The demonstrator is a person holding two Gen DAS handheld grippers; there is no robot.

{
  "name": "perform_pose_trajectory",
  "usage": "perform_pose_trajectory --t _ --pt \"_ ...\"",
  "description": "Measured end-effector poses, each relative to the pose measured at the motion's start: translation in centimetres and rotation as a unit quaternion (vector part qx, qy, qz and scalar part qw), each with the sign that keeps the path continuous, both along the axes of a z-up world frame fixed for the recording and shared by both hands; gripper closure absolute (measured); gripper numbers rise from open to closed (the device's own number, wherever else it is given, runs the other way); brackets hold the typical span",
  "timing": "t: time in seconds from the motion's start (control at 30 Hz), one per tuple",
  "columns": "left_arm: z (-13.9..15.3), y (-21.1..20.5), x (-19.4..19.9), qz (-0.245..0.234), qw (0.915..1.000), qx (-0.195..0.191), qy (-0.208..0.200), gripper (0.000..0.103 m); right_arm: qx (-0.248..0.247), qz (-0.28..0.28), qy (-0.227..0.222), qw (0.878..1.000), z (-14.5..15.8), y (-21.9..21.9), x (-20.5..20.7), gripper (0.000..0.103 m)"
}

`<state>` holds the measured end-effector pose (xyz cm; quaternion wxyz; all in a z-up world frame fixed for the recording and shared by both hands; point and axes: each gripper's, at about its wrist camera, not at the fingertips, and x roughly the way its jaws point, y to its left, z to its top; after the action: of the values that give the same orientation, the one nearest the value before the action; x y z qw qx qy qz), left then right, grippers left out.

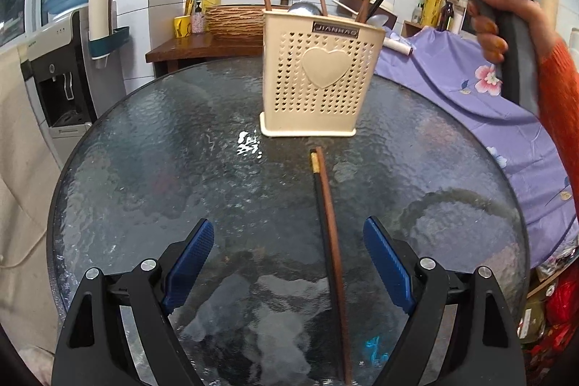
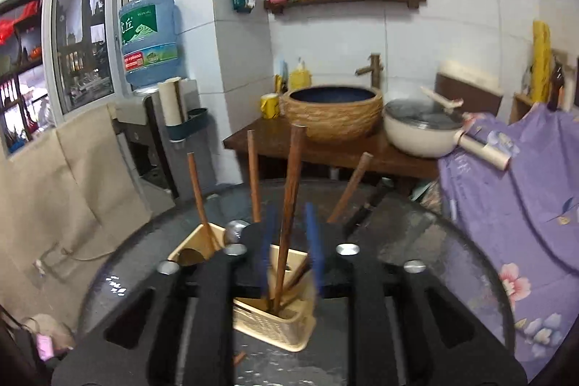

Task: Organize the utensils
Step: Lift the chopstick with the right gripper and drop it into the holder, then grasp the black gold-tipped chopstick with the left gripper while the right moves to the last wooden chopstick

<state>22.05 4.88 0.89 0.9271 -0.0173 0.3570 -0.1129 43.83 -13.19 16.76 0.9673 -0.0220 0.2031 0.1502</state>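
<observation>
Glass tabletop [image 1: 152,169] from the left wrist view carried a cream utensil holder [image 1: 318,75] with two thin, stiff, slippery chopsticks [image 1: 331,234] lying just before it, best pinched mid-shaft, between the left gripper's [image 1: 289,263] wide-apart, empty jaws. From the right wrist view, the right gripper [image 2: 291,248] stood over the holder, jaws parted around an upright brown chopstick [image 2: 289,190] without pressing it; more chopsticks and a spoon stood inside.

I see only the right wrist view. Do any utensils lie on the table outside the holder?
Observer: Yes. A black chopstick and a brown chopstick lie side by side in front of the holder.
Operator: Where is the left gripper?
Observer: The left gripper hangs above them, with both chopsticks between its fingers.
Operator: Does it grip them?
Observer: No. Its jaws stand wide open, and the pads touch neither chopstick.
</observation>
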Motion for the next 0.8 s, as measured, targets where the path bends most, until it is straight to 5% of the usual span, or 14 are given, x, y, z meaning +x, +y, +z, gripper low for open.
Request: perform_pose_trajectory --t 0.17,0.37,0.57,0.8 --pt "-1.0 0.2 0.6 -0.002 0.9993 0.035 0.011 0.021 -0.032 0.002 -0.045 0.998 -2.0 0.4 -5.3 0.035" --pt "-1.8 -0.5 1.5 -0.030 0.9970 0.060 0.038 0.035 0.031 0.008 0.034 0.999 -7.1 -1.4 -9.0 0.032" --pt "-2.7 -1.9 1.8 -0.066 0.9934 0.074 0.058 0.038 0.067 -0.003 0.113 0.991 -11.9 -3.3 -10.5 0.032" --pt "-3.4 -2.3 2.0 -0.064 0.9924 0.080 0.068 0.040 0.082 -0.002 0.148 0.986 -13.7 -3.6 -11.4 0.032"
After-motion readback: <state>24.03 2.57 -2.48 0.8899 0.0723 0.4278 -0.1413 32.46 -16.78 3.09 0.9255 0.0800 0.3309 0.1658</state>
